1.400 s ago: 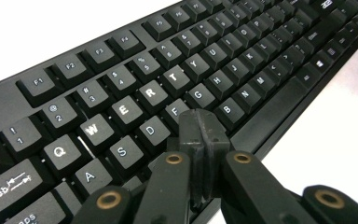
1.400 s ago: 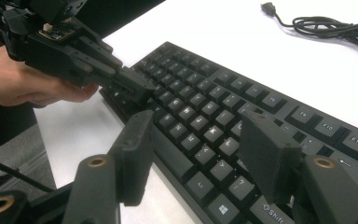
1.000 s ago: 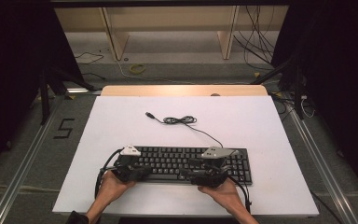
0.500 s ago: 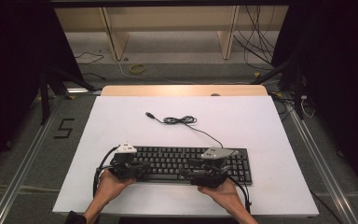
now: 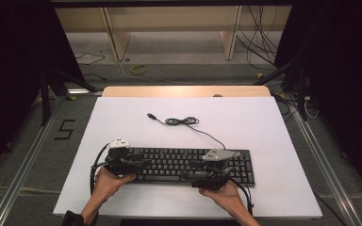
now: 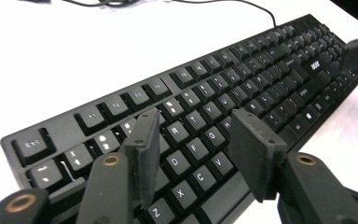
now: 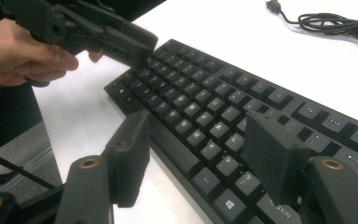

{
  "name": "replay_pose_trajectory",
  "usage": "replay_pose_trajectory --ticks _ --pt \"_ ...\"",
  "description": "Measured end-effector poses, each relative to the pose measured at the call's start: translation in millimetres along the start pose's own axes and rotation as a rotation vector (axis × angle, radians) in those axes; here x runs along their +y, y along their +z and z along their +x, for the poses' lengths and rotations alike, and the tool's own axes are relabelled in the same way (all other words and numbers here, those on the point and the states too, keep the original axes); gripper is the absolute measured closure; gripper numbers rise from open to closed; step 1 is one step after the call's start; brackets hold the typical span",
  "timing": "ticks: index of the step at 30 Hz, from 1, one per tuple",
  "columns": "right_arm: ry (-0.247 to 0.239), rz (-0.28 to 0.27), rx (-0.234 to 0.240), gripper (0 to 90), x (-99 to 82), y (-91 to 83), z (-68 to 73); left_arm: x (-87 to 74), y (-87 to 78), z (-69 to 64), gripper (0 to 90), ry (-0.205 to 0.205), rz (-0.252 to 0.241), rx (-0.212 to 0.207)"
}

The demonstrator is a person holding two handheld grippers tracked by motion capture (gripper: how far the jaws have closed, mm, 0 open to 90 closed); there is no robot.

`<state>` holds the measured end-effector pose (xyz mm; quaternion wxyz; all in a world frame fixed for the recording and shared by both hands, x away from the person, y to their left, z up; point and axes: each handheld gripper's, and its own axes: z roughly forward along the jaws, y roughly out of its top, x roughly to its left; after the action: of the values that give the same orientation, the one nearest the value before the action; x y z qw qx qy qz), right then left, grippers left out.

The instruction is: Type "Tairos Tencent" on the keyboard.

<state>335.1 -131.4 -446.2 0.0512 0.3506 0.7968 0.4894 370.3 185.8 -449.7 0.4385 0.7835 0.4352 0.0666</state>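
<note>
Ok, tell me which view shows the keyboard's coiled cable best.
The high view: the whole cable lies in sight on the white table, from plug to keyboard. The right gripper view catches the plug and part of the coil at its top edge. The left gripper view shows a thin stretch.

The high view looks down from six o'clock; both gripper views sit close over the keyboard (image 5: 188, 165), their shared ground.
</note>
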Motion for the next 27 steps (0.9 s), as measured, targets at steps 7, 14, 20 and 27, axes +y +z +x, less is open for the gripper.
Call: replay_pose_trajectory --ticks 7,14,20,27 --pt "-0.003 0.000 0.005 41.6 -0.1 1.4 1.0 4.1 2.3 5.6 48.6 -0.016 0.003 0.016" --pt "-0.006 -0.001 0.006 40.0 0.0 1.7 2.0 7.1 8.4 12.5 41.3 -0.039 0.023 0.034" --pt "-0.008 -0.002 0.008 38.9 0.1 2.0 2.9 8.5 11.0 17.5 48.1 -0.045 0.026 0.036" --pt "-0.012 0.000 0.013 38.9 0.2 2.5 4.6 9.4 14.7 19.5 67.6 -0.030 0.047 0.038"
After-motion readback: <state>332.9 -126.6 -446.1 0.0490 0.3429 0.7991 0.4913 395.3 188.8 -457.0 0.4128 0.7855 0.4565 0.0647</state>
